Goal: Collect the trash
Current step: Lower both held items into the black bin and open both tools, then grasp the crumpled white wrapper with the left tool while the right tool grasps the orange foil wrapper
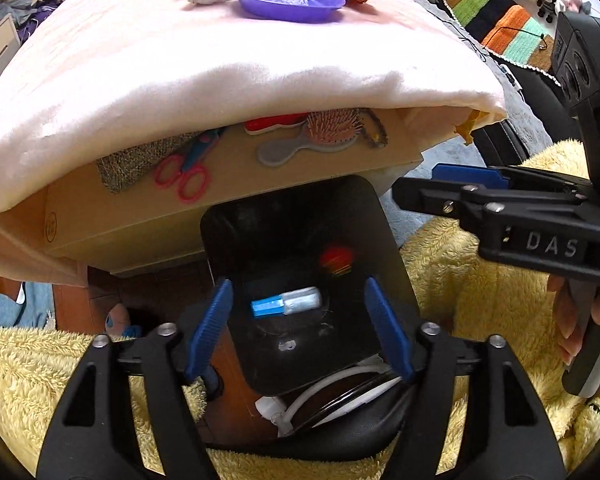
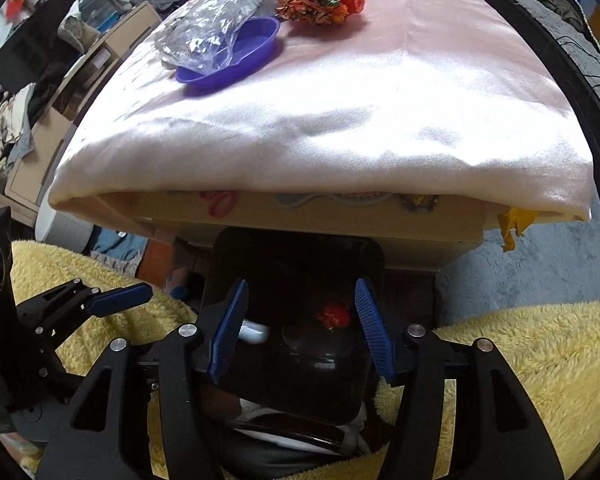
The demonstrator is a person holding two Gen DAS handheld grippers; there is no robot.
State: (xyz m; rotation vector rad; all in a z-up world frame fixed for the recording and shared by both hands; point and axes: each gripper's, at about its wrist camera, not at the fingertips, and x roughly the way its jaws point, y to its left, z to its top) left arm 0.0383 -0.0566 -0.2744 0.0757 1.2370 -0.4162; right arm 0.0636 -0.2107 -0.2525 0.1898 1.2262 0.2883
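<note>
Right wrist — white tube (image 2: 254, 331) half-hidden

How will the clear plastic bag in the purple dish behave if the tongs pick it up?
The clear plastic bag looks thin and crumpled, so it is probably floppy and very light. Its glossy film may be slippery. It overhangs the purple dish, so the bag should lift out freely.

A blurred red-orange wrapper (image 1: 336, 260) lies smeared beyond reading inside the black square bin (image 1: 228, 232), whose near rim vanishes behind the blue gripper pads. The pale pink satin cloth (image 2: 340, 120) hides most of the scissors and hairbrush printed on the tan box front (image 1: 236, 184). A hand (image 1: 592, 312) is cut off at the frame's right edge.
</note>
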